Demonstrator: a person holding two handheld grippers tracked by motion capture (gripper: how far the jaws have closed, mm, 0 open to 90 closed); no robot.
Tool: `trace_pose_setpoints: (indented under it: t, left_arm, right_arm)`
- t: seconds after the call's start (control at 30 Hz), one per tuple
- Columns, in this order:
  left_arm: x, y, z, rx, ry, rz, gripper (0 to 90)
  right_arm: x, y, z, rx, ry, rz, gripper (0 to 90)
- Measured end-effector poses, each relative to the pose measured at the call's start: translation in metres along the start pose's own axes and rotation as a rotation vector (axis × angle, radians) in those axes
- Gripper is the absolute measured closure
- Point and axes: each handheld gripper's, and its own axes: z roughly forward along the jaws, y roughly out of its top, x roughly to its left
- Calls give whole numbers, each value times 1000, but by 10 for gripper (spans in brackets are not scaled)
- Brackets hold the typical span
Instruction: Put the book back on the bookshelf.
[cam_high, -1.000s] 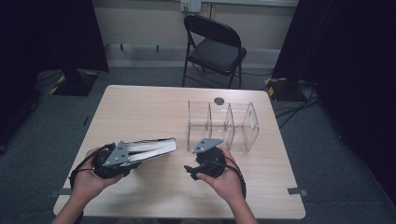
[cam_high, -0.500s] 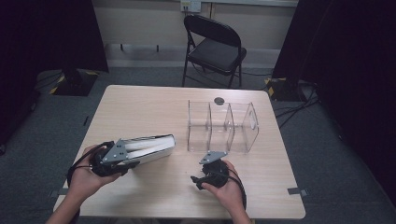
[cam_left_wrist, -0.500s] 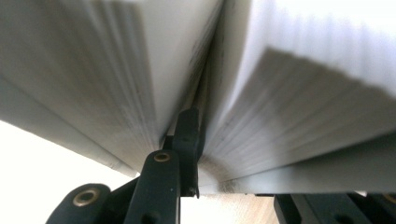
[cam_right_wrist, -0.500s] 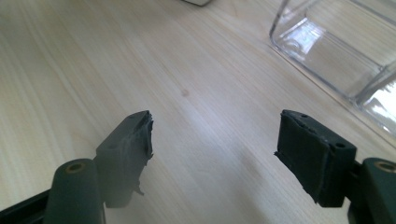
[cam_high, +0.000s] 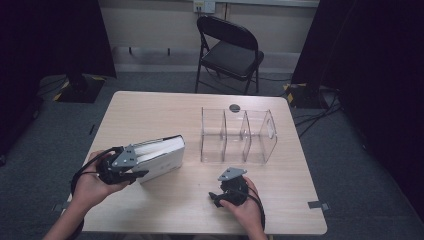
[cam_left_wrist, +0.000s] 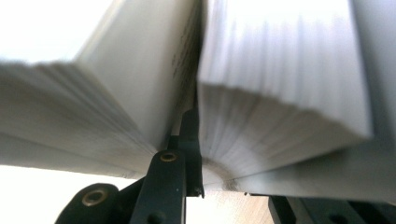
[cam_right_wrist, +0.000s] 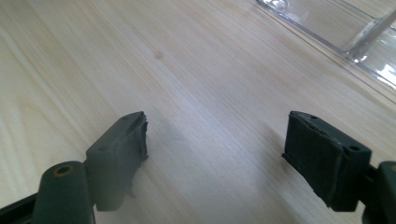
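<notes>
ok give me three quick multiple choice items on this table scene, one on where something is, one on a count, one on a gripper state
1. Where is the book relative to the clear organiser?
A. inside it
B. on the table, left of it in the high view
C. on the chair

2. How many compartments does the clear organiser have?
A. one
B. three
C. six

3. How is the right gripper?
A. open over bare table
B. shut on the book
C. shut on the organiser

Answers: 1 B, the book lies apart from the organiser, held by the left gripper. 2 B, two dividers split it into three. 3 A, its fingers stand apart with only wood between them.
</notes>
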Motion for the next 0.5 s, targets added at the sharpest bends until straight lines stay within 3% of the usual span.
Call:
trace_pose_setpoints:
  t: [0.17,0.5]
  left_arm:
    - [3,1,0,5,-8,-6,738]
    - [-1,1,-3,9,-36,-7,740]
  right_arm:
    - [-4,-7,2,-45,9,50,154]
    - [-5,-11,5,-94,5,43,124]
